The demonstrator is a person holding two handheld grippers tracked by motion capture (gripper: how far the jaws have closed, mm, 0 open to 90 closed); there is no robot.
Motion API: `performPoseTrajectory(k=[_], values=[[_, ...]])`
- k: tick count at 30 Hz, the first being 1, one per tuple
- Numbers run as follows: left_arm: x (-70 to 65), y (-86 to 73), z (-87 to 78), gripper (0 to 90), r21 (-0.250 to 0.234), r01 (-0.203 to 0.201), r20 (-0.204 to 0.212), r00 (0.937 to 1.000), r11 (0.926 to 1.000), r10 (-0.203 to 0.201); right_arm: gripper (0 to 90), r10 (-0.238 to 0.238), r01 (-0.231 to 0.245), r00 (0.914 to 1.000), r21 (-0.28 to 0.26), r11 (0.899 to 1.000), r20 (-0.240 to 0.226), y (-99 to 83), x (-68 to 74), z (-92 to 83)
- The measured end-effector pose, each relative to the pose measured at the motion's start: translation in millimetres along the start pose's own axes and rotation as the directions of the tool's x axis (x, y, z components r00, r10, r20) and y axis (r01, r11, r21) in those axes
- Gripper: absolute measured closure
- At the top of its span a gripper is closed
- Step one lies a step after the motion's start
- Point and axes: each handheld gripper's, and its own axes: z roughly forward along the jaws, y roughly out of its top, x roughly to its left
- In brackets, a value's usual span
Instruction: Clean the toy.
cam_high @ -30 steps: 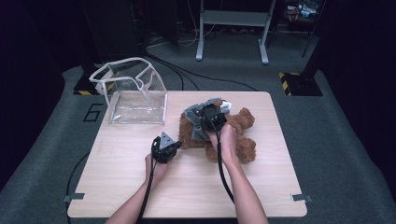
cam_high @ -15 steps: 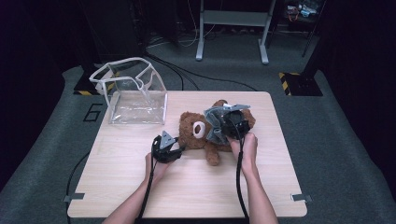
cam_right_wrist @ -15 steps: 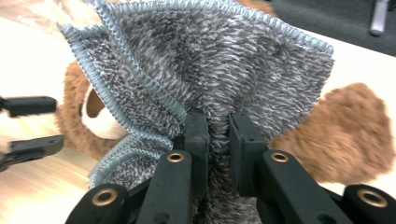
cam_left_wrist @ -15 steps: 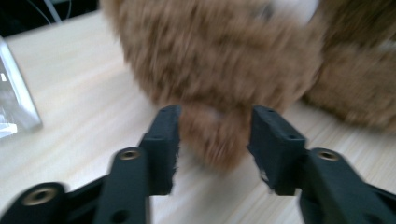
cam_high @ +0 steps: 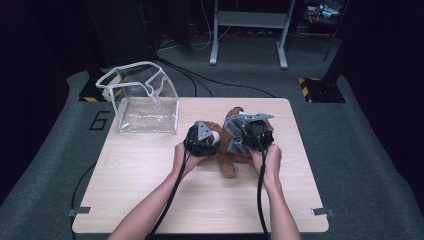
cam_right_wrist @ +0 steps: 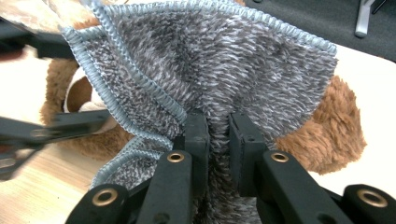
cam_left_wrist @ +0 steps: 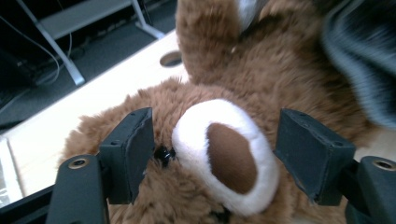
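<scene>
Two tongs are at work at the middle of the worktop [cam_high: 150, 200]. My right tongs [cam_right_wrist: 218, 135] are pinched nearly shut on a fold of the grey fuzzy cloth [cam_right_wrist: 224, 65], holding it bunched up over the brown teddy bear [cam_high: 231, 155], I judge so it can be laid or wrapped on the body. My left tongs [cam_left_wrist: 212, 149], at about 9 o'clock from the right ones, have just been opening; the jaws stand well apart on either side of the bear's white muzzle [cam_left_wrist: 224, 158], with the pads not pressing on it, probably to steady the head once the cloth comes down. The bear lies on the worktop near its centre, head toward 9 o'clock. Farther off, at 11 o'clock, a clear plastic bag [cam_high: 145, 100] stands open near the worktop's corner, well apart from the bear. I count one bear, one cloth, one bag.
</scene>
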Motion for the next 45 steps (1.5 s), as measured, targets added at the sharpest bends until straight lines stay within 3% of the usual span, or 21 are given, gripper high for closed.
performPoseTrajectory(k=[6,10,15,18,24,27,30,39,45], values=[[0.1,-14.4,4.1,40.1,-0.029,0.029,-0.003,0.9996,0.9991,-0.029,79.3,-0.007,0.007,1.0000,-0.014,1.000,-0.004,5.6,2.6,-4.1],[-4.1,-23.0,1.5,42.6,-0.049,0.019,-0.007,0.9998,0.9986,-0.019,79.4,-0.039,0.038,0.9984,-0.023,0.999,-0.042,16.7,12.1,-0.7],[-7.0,-26.9,0.4,43.8,-0.063,0.025,-0.014,0.9996,0.9977,-0.025,79.5,-0.138,0.141,0.9853,0.023,0.990,-0.101,30.1,45.8,22.5],[-9.8,-30.0,-1.0,44.5,-0.072,0.019,-0.013,0.9997,0.9972,-0.020,79.7,-0.173,0.179,0.9812,0.062,0.982,-0.085,35.6,54.7,45.7],[-12.3,-34.8,-3.4,45.6,-0.071,0.014,-0.013,0.9998,0.9974,-0.015,81.0,-0.153,0.156,0.9877,0.147,0.977,-0.033,40.5,46.2,82.4],[-12.6,-35.2,-3.4,45.7,-0.074,0.020,-0.009,0.9998,0.9971,-0.020,82.1,-0.155,0.152,0.9879,0.165,0.975,0.007,40.4,41.1,87.2],[-13.4,-35.2,-3.2,45.6,-0.078,0.025,-0.007,0.9996,0.9966,-0.026,82.4,-0.125,0.118,0.9916,0.167,0.979,0.034,40.9,30.8,88.2],[-12.2,-34.6,-3.7,45.4,-0.075,0.030,-0.008,0.9995,0.9967,-0.031,83.7,-0.096,0.084,0.9894,0.112,0.990,0.109,41.7,12.7,64.9],[-10.7,-33.5,-3.9,45.2,-0.064,0.032,0.002,0.9995,0.9974,-0.032,83.7,-0.020,0.016,0.9930,0.033,0.999,0.117,36.6,-10.7,38.6]])
